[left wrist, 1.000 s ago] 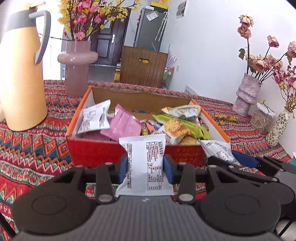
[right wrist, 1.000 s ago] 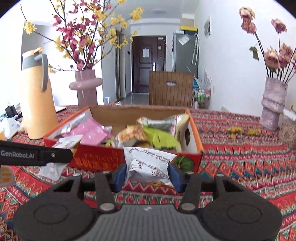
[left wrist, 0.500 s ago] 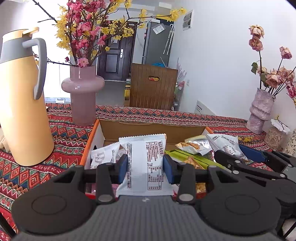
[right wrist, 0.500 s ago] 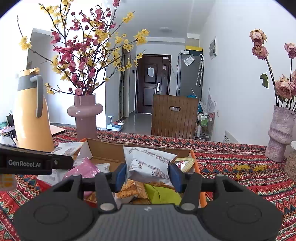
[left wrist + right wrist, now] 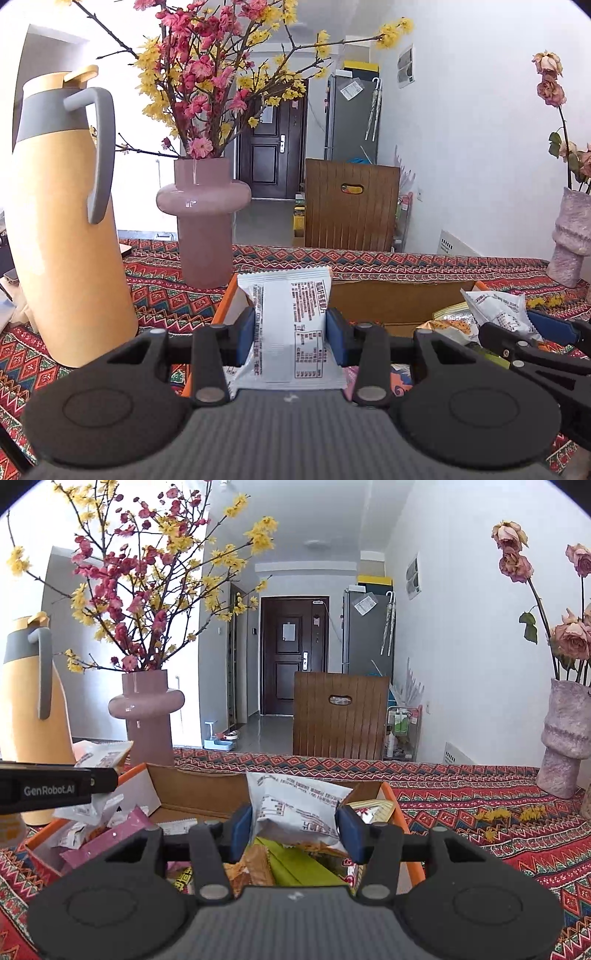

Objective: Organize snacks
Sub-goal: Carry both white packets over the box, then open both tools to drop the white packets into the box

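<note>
My left gripper (image 5: 290, 334) is shut on a white snack packet (image 5: 291, 325), held upright over the near left part of the cardboard box (image 5: 395, 299). My right gripper (image 5: 294, 829) is shut on a white crumpled snack packet (image 5: 295, 805) above the box (image 5: 199, 790), over green (image 5: 295, 864) and orange (image 5: 247, 867) packets. Pink packets (image 5: 107, 838) lie at the box's left. The right gripper and its packet (image 5: 495, 308) show at the right of the left wrist view. The left gripper's side (image 5: 55, 788) shows at the left of the right wrist view.
An orange thermos jug (image 5: 62, 229) and a pink vase of blossoms (image 5: 205, 229) stand left of the box on the patterned tablecloth (image 5: 166, 295). A rough pink vase with dried roses (image 5: 565, 734) stands at the right. A wooden chair back (image 5: 340, 716) is beyond the table.
Both grippers have moved forward with their packets, from in front of the box's red front wall to over its inside. Both stay shut.
</note>
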Demonstrator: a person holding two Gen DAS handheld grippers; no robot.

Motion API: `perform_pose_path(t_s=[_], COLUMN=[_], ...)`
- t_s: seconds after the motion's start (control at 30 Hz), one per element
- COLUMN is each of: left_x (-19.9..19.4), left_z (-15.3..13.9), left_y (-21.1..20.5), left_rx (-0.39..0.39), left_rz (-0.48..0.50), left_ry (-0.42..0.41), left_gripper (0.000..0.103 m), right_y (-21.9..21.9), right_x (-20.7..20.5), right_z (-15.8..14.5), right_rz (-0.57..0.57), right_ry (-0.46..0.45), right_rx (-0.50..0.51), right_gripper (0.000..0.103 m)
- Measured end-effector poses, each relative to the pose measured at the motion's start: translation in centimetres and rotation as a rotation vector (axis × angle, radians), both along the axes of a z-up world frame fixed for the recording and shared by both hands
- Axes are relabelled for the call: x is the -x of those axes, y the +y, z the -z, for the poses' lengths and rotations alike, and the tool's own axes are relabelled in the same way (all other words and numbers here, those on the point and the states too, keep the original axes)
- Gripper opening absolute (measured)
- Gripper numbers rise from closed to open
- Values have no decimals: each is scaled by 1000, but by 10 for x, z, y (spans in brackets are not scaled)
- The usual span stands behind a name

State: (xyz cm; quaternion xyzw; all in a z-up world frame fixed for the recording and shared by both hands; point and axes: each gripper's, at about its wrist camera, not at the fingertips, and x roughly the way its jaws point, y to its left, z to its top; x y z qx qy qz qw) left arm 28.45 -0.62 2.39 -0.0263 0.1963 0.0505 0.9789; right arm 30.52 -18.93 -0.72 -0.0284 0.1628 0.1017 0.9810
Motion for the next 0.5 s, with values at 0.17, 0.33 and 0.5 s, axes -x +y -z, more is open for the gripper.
perform_pose_path(t_s=[0.17,0.33,0.5], left_x=[3,11,20], left_z=[4,-1,-6], left_y=[6,8,12], left_rx=[24,44,55], left_rz=[25,14,-16], left_ry=[17,-11,-55], left_gripper=[42,80,103], right_y=[-2,-5,-14], right_x=[-3,-2,2], right_z=[5,6,2], right_rz=[12,17,43], right_ry=[26,47,37], right_rx=[0,-17,-62], right_gripper=[52,80,103])
